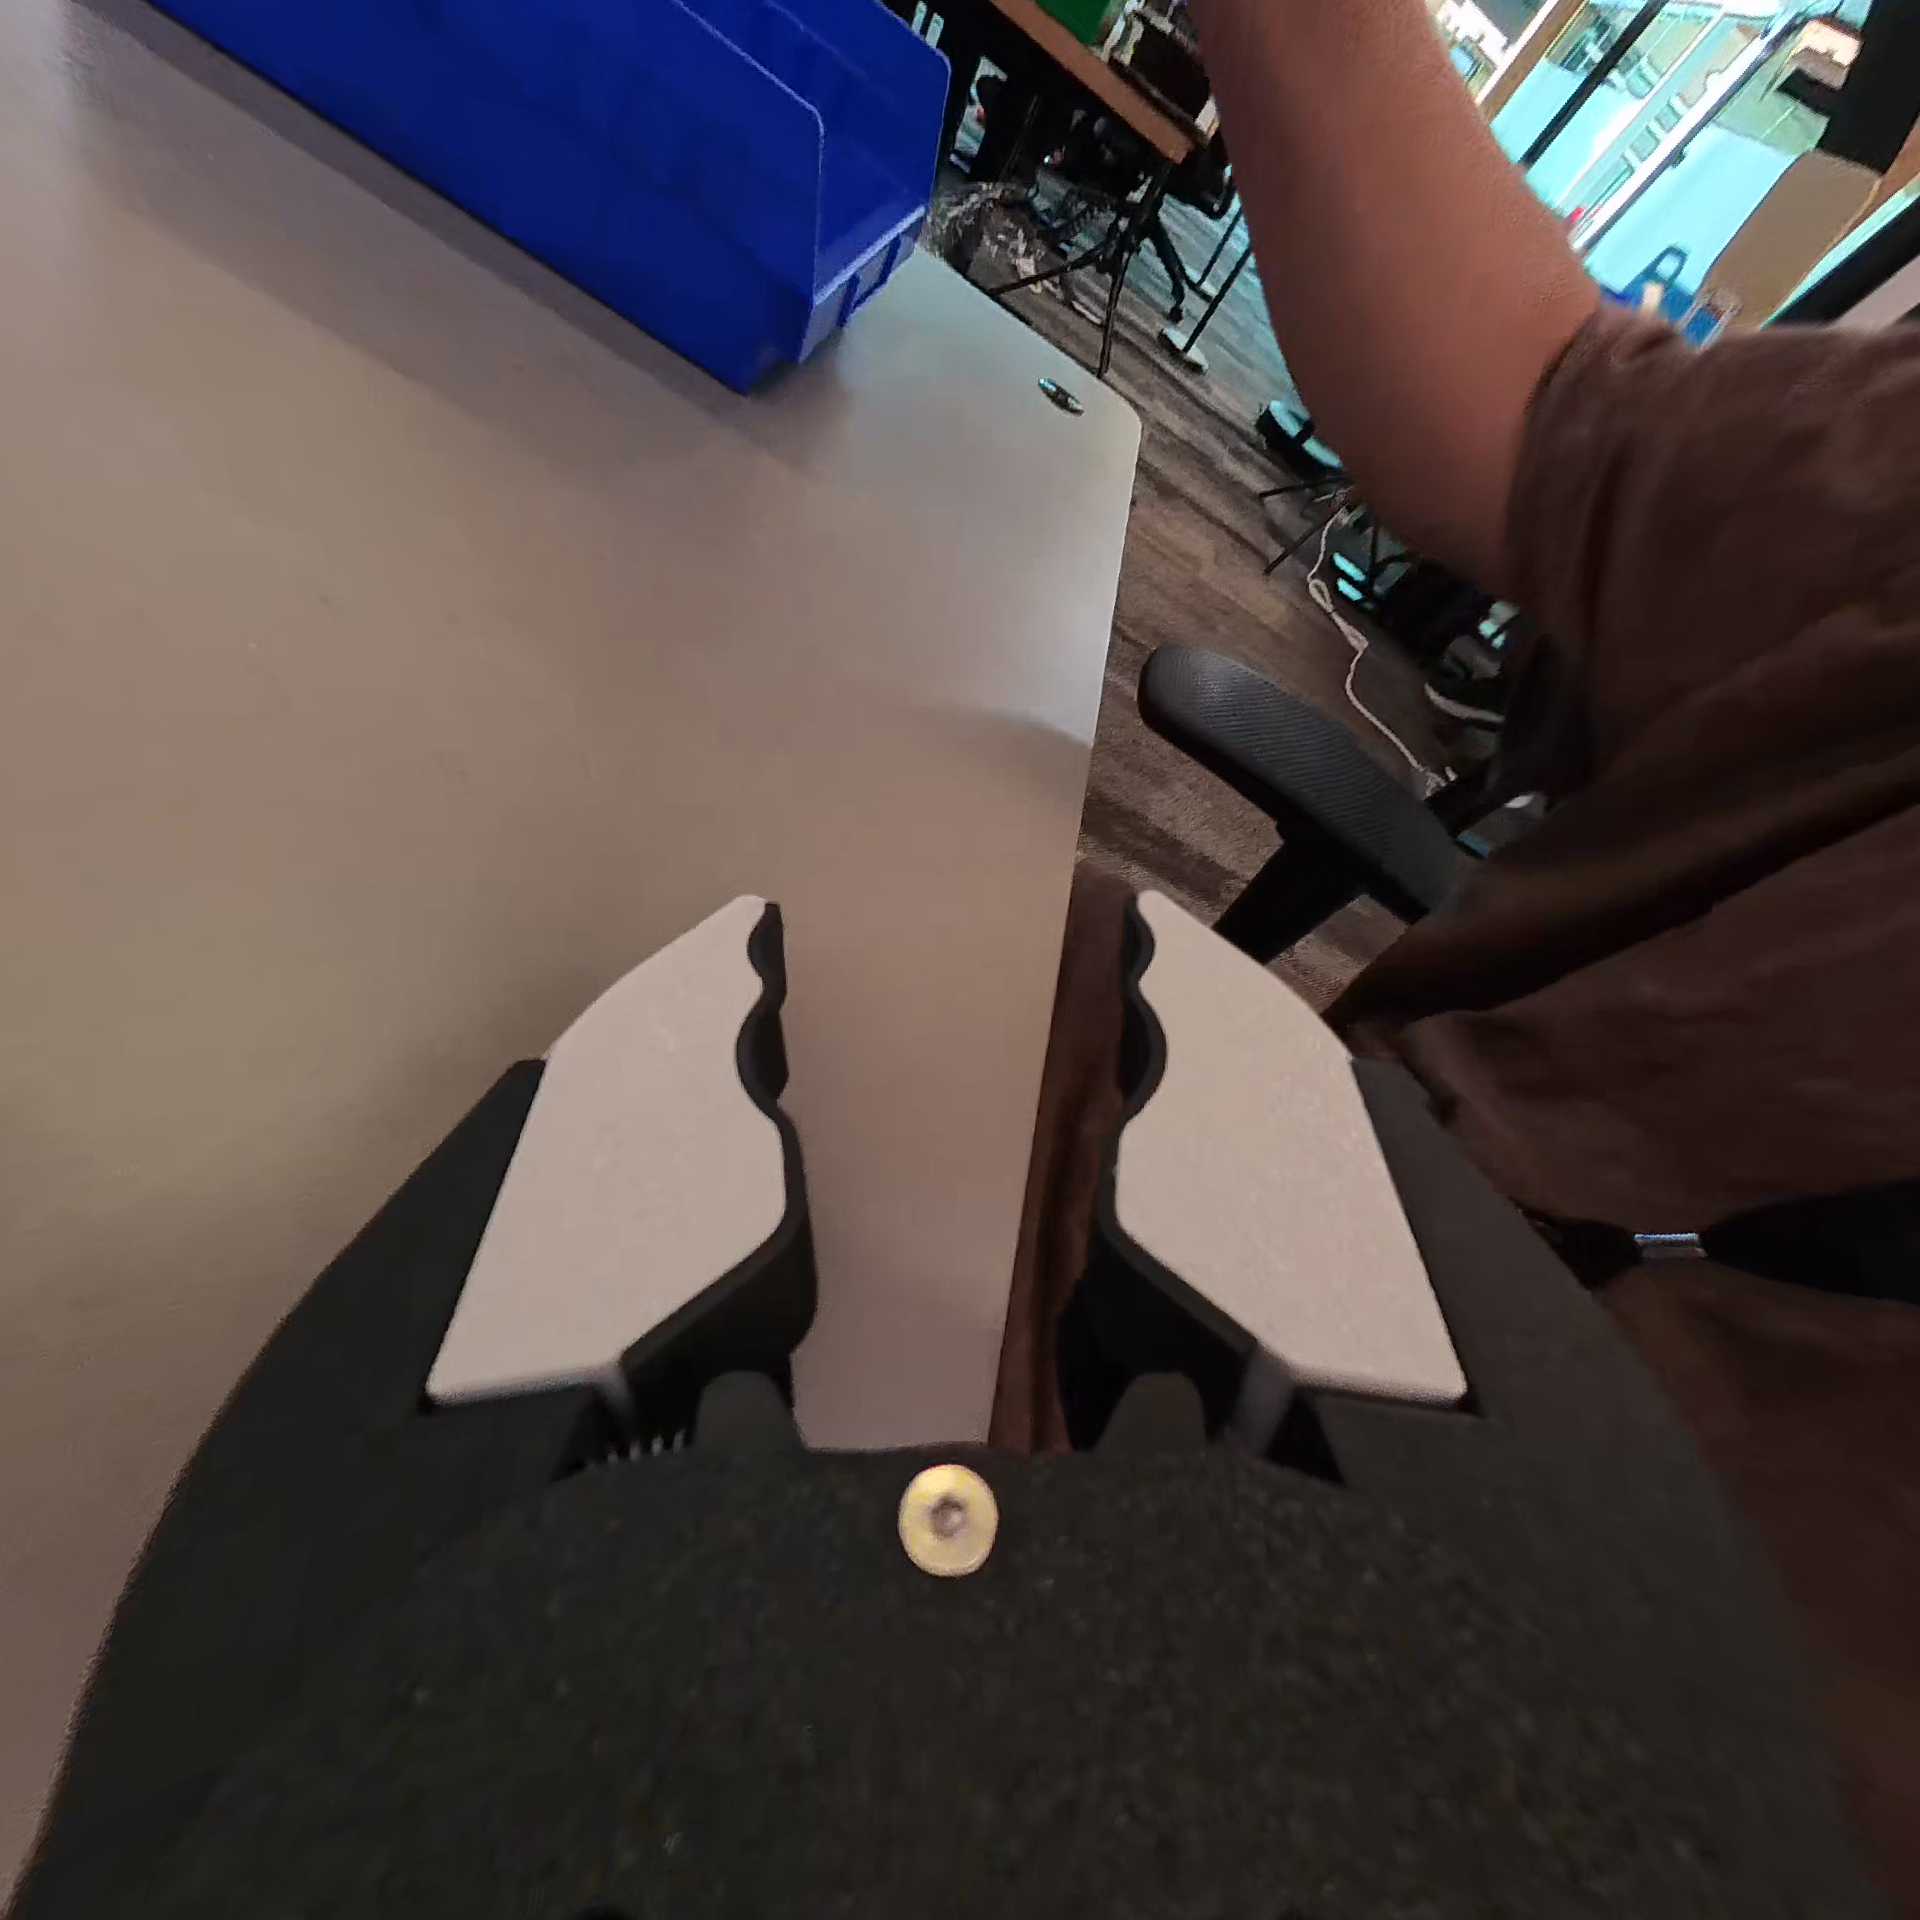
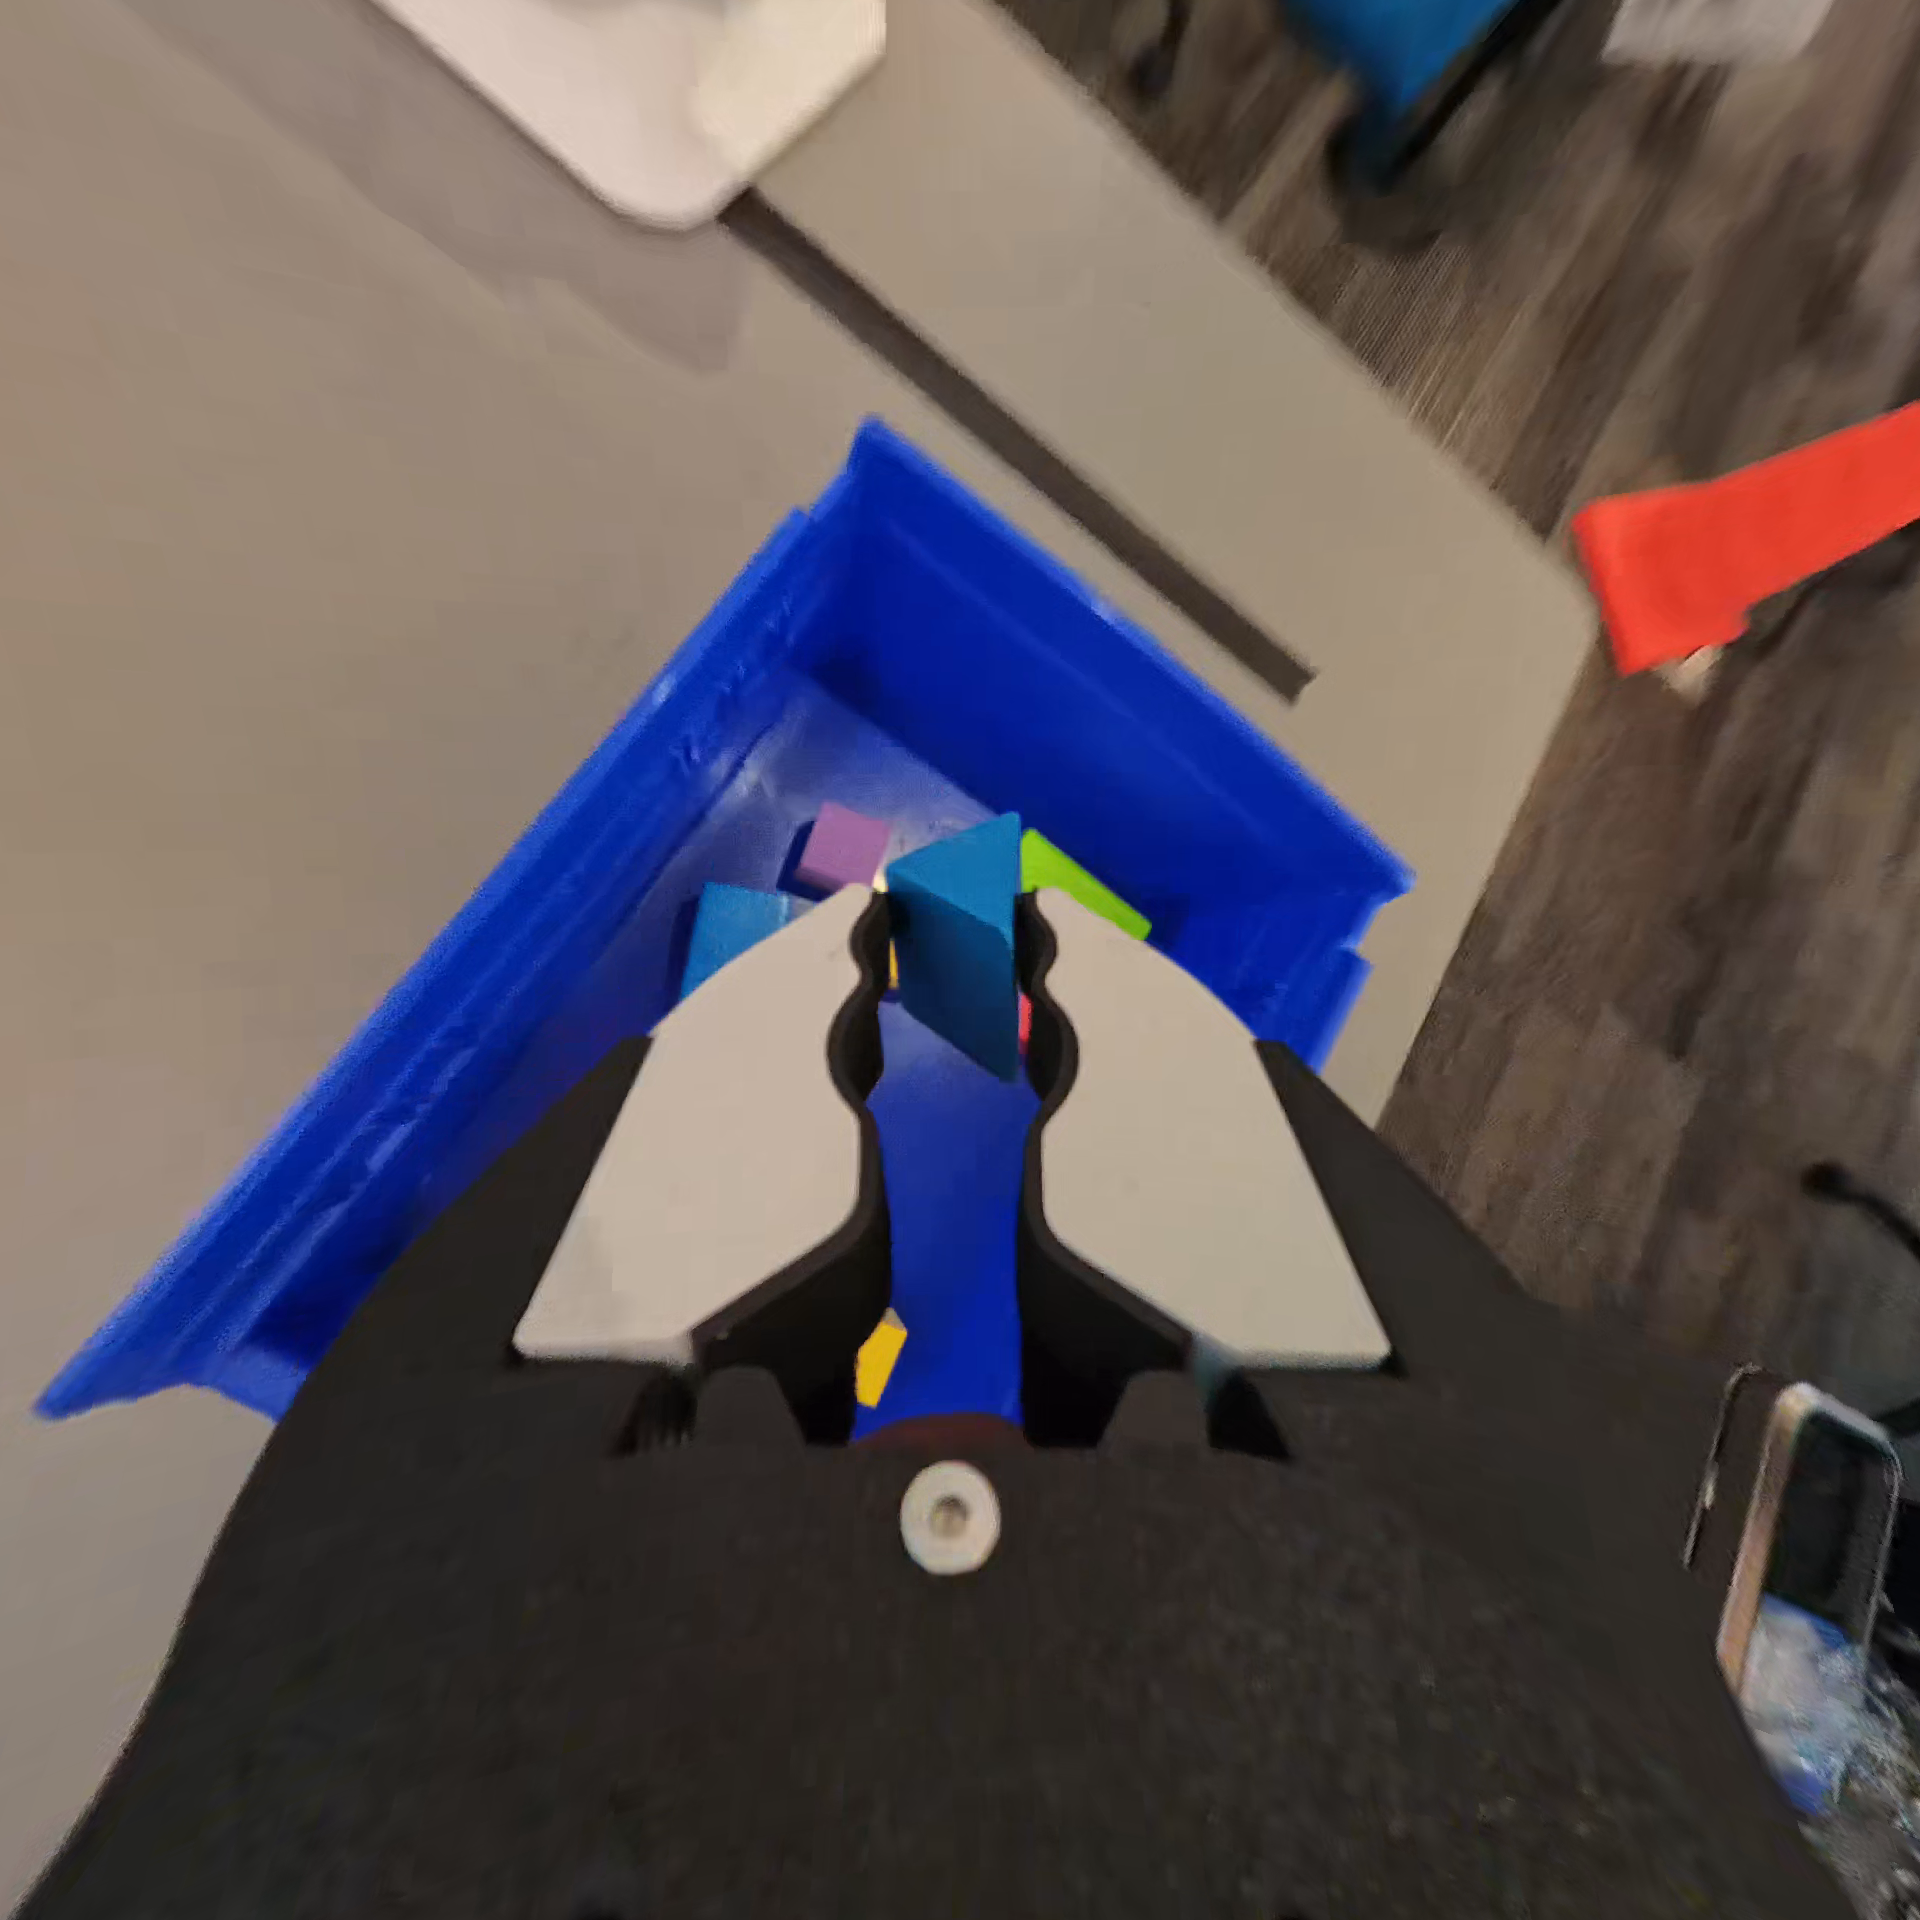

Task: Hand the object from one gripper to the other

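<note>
Teal wedge block (image 2: 961,961) pinched by right gripper (image 2: 951,914) (over blue bin (image 2: 1091,686)); left gripper (image 1: 951,925) gapes empty.

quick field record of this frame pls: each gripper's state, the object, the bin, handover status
left gripper: open, empty, over the table edge
right gripper: shut on teal block, above the bin
teal block: wedge-shaped, pinched at the fingertips
bin: blue, on the table, holds purple, green, blue and yellow blocks
handover: not yet done; left gripper absent from the right wrist view
</note>
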`<state>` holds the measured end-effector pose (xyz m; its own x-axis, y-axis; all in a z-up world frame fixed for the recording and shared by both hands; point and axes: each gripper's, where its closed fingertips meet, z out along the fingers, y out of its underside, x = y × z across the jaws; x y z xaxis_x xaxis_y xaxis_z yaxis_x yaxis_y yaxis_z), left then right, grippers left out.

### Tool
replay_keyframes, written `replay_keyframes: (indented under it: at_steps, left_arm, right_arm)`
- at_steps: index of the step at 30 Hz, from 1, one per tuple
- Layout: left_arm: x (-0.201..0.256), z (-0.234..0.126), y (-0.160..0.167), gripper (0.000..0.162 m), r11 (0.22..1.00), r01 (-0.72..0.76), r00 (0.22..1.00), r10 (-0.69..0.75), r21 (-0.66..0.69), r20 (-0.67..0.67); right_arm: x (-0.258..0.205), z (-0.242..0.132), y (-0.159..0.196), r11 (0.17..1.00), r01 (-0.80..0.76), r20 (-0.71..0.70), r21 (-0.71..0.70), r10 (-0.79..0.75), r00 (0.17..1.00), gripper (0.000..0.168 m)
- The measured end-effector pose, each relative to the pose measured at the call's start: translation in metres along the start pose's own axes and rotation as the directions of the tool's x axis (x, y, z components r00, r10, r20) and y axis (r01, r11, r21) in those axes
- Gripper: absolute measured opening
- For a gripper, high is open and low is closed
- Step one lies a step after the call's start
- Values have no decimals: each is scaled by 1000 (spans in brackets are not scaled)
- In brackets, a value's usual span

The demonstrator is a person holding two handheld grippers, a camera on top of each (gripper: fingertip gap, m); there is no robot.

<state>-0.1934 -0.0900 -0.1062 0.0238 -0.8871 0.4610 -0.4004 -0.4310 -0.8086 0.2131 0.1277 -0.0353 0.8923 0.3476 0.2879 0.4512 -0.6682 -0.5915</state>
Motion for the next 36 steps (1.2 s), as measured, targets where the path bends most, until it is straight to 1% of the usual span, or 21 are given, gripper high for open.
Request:
replay_keyframes:
  at_steps: [2, 6, 9, 11, 15, 18, 23, 25, 27, 30, 32, 33, 35, 36]
  left_arm:
    - [-1, 0, 1, 61, 1000, -9, 1000, 9, -5, 9]
    - [3, -3, -3, 61, 999, 33, 999, -32, 19, -30]
    - [0, -7, -3, 61, 998, 53, 998, -52, 24, -30]
    - [-1, -8, -4, 61, 998, 55, 998, -55, 27, -28]
    - [-3, -9, 3, 61, 999, 45, 999, -45, 0, -8]
    - [-2, -9, 3, 61, 999, 40, 999, -40, -1, -6]
    - [-1, -8, 2, 61, 998, 65, 997, -65, 5, -31]
    - [0, -9, 0, 61, 997, 81, 995, -80, 15, -51]
    - [0, -9, 1, 61, 996, 89, 995, -89, 14, -53]
    - [-3, -10, 0, 61, 997, 78, 996, -77, 14, -35]
    - [-4, -10, 0, 61, 997, 71, 997, -70, 11, -26]
    - [-4, -10, 1, 61, 998, 63, 998, -63, 8, -16]
    - [-7, -10, 2, 61, 999, 40, 999, -40, -3, 10]
    - [-7, -10, 2, 61, 1000, 28, 999, -28, -6, 23]
  right_arm:
    - [0, 37, 9, 995, 7, 21, -97, -5, 1000, 24]
    - [-2, 99, 21, 961, -60, 31, -270, 71, 997, 24]
    - [2, 125, 35, 891, -163, -28, -423, 167, 986, 24]
    - [-3, 138, 41, 844, -240, -35, -479, 254, 966, 24]
    - [-1, 157, 46, 813, -340, -64, -472, 353, 933, 24]
    - [-7, 166, 46, 799, -404, -25, -446, 439, 898, 27]
    - [-8, 171, 47, 799, -456, 13, -391, 500, 866, 32]
    - [-9, 171, 46, 797, -472, 41, -377, 523, 851, 34]
    - [-12, 165, 39, 791, -500, 102, -353, 563, 820, 36]
    - [-13, 137, 8, 810, -541, 232, -224, 584, 778, 32]
    - [-14, 101, -18, 832, -549, 332, -81, 542, 772, 30]
    - [-18, 78, -30, 828, -560, 385, 1, 517, 765, 30]
    - [-29, 25, -43, 793, -585, 470, 172, 455, 756, 30]
    - [-36, -1, -42, 772, -586, 487, 246, 424, 764, 31]
